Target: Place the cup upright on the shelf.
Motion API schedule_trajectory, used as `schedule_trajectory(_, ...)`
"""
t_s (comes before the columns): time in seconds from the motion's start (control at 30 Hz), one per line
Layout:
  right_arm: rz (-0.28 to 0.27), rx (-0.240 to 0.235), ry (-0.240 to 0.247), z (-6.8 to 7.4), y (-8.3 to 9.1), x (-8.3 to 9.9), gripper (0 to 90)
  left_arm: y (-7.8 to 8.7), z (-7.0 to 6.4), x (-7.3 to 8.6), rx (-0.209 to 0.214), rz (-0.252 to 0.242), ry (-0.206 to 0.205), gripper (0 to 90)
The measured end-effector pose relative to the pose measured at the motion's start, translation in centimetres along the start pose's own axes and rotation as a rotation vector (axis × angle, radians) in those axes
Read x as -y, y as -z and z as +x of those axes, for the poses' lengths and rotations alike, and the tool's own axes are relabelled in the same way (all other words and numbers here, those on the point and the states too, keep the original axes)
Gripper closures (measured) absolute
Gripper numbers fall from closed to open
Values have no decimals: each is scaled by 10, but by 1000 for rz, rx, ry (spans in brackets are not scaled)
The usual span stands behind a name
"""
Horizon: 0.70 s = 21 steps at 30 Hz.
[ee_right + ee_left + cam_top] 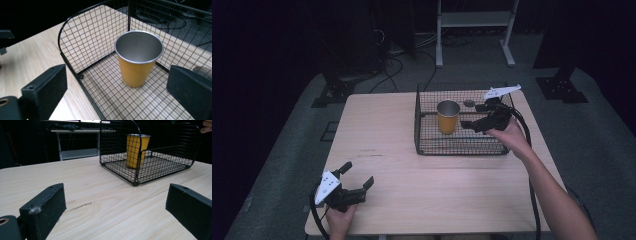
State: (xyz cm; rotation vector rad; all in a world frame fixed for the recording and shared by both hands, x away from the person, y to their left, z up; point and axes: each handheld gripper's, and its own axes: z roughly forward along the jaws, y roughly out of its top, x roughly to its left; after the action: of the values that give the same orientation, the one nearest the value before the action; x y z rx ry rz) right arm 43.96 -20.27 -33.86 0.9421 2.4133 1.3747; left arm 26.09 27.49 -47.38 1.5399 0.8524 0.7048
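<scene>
A black wire basket (427,145) stands on the right half of the light wooden table (387,125). Inside it, a yellow metal cup (448,116) stands upright with nothing in it, and a small dark round thing (469,103) lies behind it. My right gripper (473,116) hovers open over the basket's right part, just right of the cup. In the right gripper view the cup (137,67) sits between the spread jaws, inside the basket (82,35). My left gripper (359,174) rests open near the front left edge, with nothing in it. The left gripper view shows the basket (136,182) and cup (136,150) far ahead.
Bare wood lies between the left gripper and the basket. Behind the table, a white metal frame (474,20) stands on the grey floor, with cables (397,60) and dark stand bases (332,92) around it.
</scene>
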Motion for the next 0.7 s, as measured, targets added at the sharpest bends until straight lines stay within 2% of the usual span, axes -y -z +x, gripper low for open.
schedule_trajectory(0.7, -17, -35, -1, 20, 23, 33, 26, -1, 0, 0, -5, 3, -3, 22)
